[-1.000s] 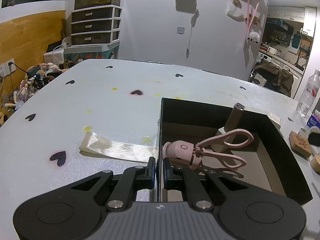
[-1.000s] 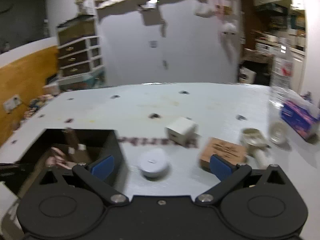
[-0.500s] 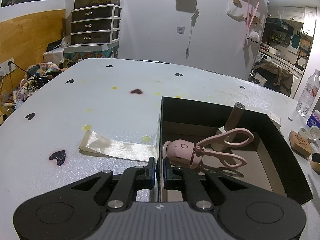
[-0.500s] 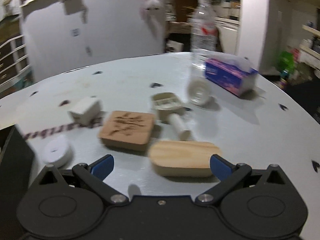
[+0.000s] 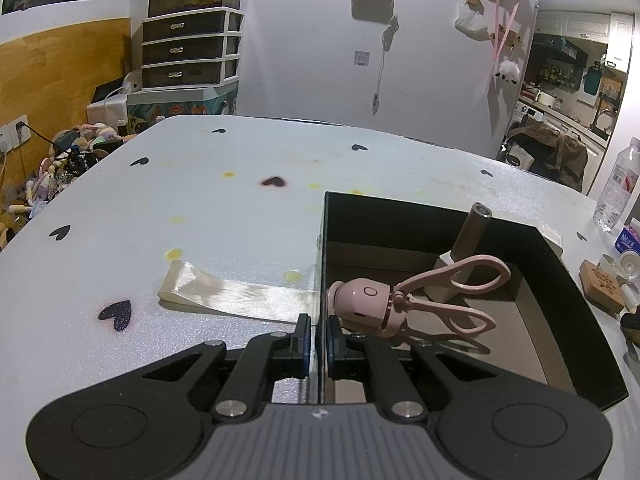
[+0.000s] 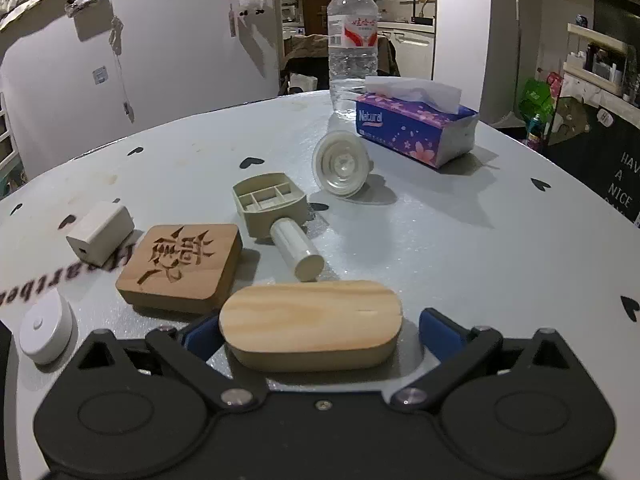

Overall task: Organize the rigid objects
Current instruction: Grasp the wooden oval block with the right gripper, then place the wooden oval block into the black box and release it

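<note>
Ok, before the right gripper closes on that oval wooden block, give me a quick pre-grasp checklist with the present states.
1. Oval wooden block between the right gripper pads: ok; jaws just been closing.
2. Pads pressing the block: not ok, gap at its right end.
3. Carved wooden tile clear of the left pad: cannot tell, very close.
4. Left gripper shut on the black box wall: ok.
5. Free space in the box beside the pink tool: ok.
</note>
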